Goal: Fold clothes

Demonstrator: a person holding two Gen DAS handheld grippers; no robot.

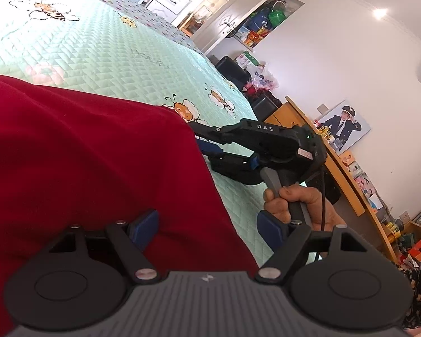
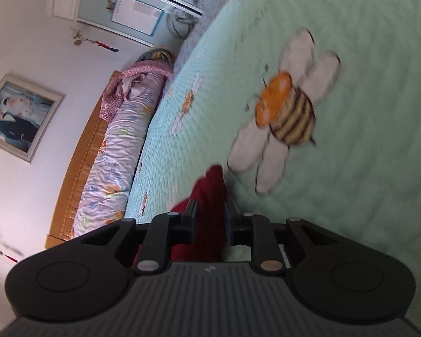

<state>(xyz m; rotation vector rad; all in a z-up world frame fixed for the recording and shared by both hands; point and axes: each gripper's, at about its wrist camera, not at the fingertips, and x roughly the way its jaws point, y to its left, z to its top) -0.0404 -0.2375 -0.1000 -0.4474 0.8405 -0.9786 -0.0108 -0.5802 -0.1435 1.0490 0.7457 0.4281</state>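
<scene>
Left wrist view: a red garment [image 1: 84, 168] lies spread on the mint quilted bedspread [image 1: 112, 50]. The left gripper [image 1: 207, 230] stands wide open, one blue pad [image 1: 144, 226] over the cloth, the other past its edge; nothing is clamped. This view alone shows the right gripper [image 1: 207, 151] from outside, at the garment's far edge, with the hand [image 1: 297, 205] squeezing its trigger.

Right wrist view (blurred): the right gripper [image 2: 210, 219] has its jaws drawn narrow, with a fold of the red garment [image 2: 207, 193] between them; whether the pads press it cannot be told. Only here appear a rolled floral quilt [image 2: 120, 151] and the wooden headboard [image 2: 81, 151].
</scene>
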